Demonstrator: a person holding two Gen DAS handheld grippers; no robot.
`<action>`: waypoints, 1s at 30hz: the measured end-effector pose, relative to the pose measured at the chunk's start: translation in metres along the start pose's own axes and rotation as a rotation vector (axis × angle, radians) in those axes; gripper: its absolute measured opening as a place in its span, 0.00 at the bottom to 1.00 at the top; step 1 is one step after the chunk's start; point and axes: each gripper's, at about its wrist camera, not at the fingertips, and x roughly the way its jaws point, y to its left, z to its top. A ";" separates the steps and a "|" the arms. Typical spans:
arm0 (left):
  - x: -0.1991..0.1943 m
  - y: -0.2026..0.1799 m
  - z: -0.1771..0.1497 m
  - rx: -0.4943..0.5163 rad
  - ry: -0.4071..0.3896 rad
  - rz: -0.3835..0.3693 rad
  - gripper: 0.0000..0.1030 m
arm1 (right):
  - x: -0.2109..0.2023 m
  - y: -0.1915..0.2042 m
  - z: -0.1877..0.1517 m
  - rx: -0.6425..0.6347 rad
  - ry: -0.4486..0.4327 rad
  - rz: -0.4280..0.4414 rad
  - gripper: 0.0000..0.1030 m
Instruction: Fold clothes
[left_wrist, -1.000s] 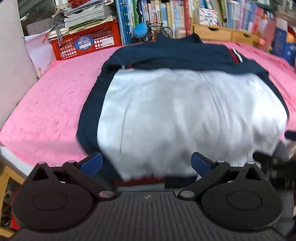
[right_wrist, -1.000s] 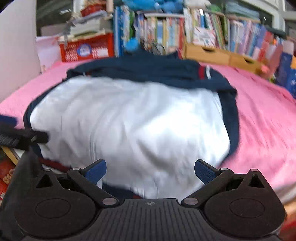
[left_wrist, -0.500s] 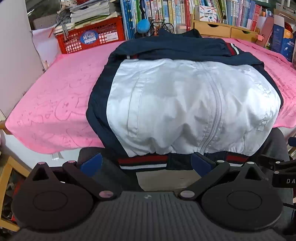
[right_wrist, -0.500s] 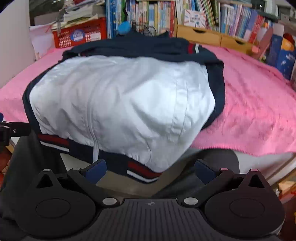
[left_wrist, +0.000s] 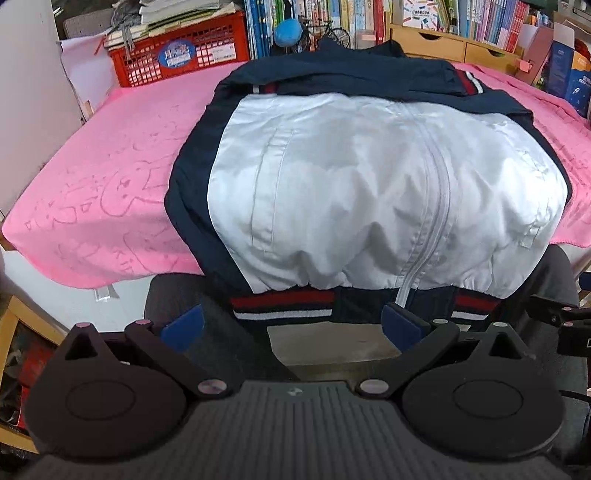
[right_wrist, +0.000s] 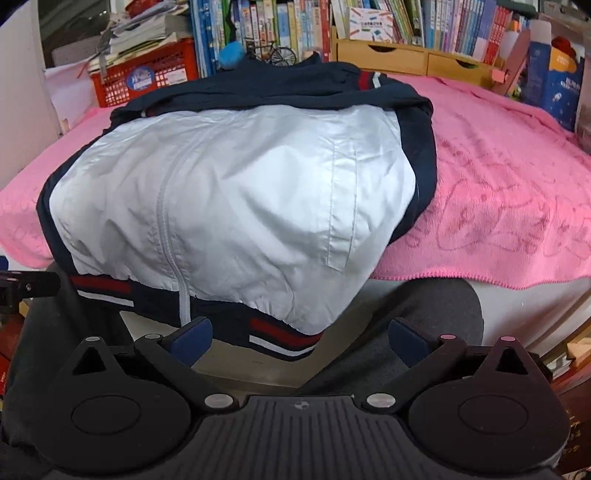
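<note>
A white and navy jacket (left_wrist: 369, 192) with a red and white striped hem lies zipped on a table under a pink cloth (left_wrist: 110, 177). Its hem hangs over the near edge. It also shows in the right wrist view (right_wrist: 240, 206). My left gripper (left_wrist: 291, 326) is open and empty, just below and in front of the hem. My right gripper (right_wrist: 301, 338) is open and empty, just below the hem's right end. The sleeves appear tucked under the navy upper part.
A red crate (left_wrist: 177, 55) with papers stands at the back left. Books (left_wrist: 461, 14) and wooden drawers (right_wrist: 406, 55) line the back. A blue ball (left_wrist: 288, 31) sits behind the collar. The other gripper shows at the right edge (left_wrist: 561, 317). Dark trousers (right_wrist: 424, 306) are below the table edge.
Both grippers have drawn back and down from the jacket toward the near table edge. The hem now hangs in view. Both stay open and empty.
</note>
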 end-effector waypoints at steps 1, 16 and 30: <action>0.001 0.000 0.000 -0.001 0.004 -0.001 1.00 | 0.001 -0.001 -0.001 0.003 0.004 -0.001 1.00; 0.018 0.038 0.003 -0.016 -0.073 -0.157 1.00 | 0.025 -0.023 -0.008 -0.093 -0.101 0.082 1.00; 0.095 0.099 0.002 -0.012 -0.034 -0.330 1.00 | 0.118 -0.045 0.020 -0.001 0.022 0.385 0.75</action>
